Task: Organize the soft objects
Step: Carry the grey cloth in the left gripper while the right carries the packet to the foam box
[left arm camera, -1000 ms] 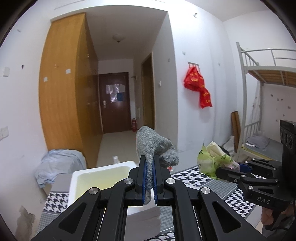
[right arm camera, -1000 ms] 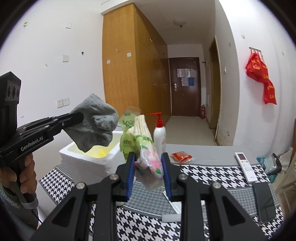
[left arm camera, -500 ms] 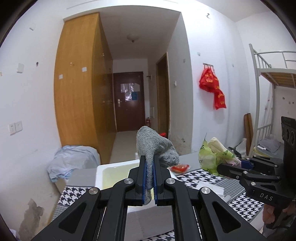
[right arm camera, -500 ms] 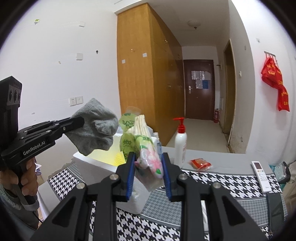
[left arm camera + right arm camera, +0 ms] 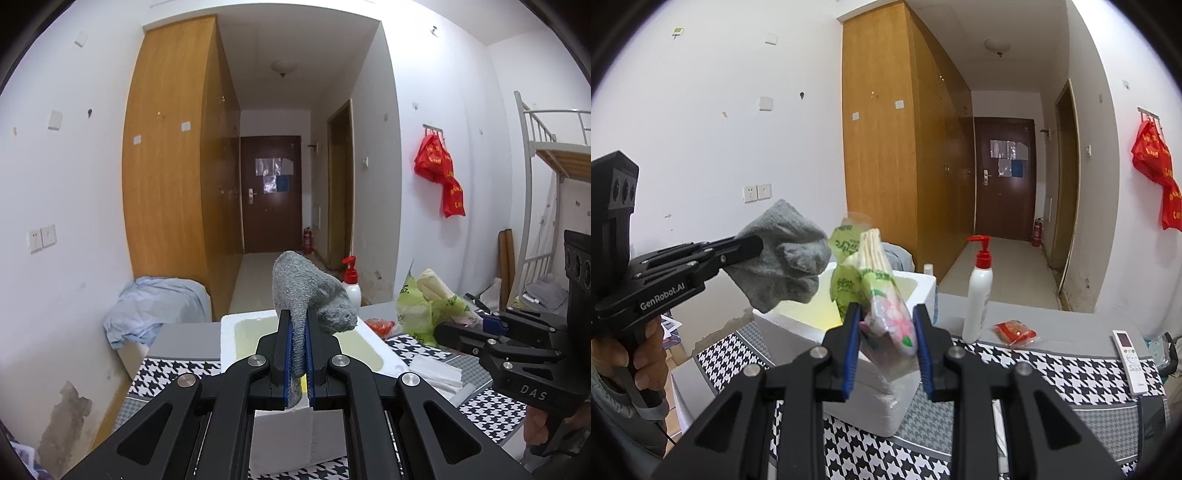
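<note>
Grey sock [image 5: 308, 295] clamped in left jaws, tissue pack [image 5: 882, 295] in right jaws, both over the foam box [image 5: 886, 398] rim.

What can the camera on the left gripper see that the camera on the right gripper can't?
Only the left wrist view shows the crumpled blue cloth by the wall and the bunk bed.

Only the right wrist view shows the white remote on the checked table and the hand that holds the left gripper.

Both show the grey sock in the left gripper, the tissue pack in the right gripper, the white foam box, the pump bottle, the red bags and the dark door.
</note>
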Action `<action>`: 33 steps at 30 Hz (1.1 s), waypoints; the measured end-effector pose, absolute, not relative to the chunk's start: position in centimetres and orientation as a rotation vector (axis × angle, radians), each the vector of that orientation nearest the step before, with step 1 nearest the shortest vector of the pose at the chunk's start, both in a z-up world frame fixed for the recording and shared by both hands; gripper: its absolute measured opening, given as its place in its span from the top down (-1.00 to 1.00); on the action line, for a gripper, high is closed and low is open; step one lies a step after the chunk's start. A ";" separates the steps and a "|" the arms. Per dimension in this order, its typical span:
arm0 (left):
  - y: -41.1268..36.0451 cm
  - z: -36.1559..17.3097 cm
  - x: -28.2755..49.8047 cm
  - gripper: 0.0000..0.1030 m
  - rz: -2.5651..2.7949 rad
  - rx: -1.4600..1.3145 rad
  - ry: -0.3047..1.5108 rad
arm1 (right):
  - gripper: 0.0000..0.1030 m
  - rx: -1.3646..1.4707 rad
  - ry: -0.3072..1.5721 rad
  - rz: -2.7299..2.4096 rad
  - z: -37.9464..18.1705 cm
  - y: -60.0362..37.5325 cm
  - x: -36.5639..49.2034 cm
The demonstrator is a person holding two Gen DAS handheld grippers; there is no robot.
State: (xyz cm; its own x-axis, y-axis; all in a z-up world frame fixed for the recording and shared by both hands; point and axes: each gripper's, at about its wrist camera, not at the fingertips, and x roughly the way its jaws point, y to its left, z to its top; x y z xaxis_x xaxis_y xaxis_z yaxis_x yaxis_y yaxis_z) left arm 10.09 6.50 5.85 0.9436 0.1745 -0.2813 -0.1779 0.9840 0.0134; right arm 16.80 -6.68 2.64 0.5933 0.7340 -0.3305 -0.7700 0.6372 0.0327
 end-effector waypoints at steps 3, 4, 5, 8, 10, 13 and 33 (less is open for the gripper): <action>7.0 5.9 10.4 0.88 0.183 -0.020 0.290 | 0.38 -0.125 0.325 0.881 2.7 -6.2 16.7; 7.1 5.9 10.5 0.88 0.186 -0.022 0.291 | 0.38 -0.125 0.322 0.883 2.7 -6.1 16.7; 7.3 5.8 10.6 0.88 0.184 -0.022 0.294 | 0.38 -0.124 0.323 0.886 2.7 -6.1 16.9; 7.6 5.6 11.0 0.88 0.183 -0.023 0.302 | 0.38 -0.130 0.331 0.886 2.6 -5.4 17.2; 7.9 5.5 11.3 0.88 0.180 -0.029 0.307 | 0.38 -0.134 0.338 0.886 2.5 -5.1 17.4; 8.1 5.4 11.9 0.88 0.170 -0.031 0.317 | 0.38 -0.139 0.339 0.884 2.4 -4.9 17.5; 9.0 3.7 15.7 0.88 0.124 -0.053 0.403 | 0.38 -0.135 0.366 0.844 2.1 -4.7 18.9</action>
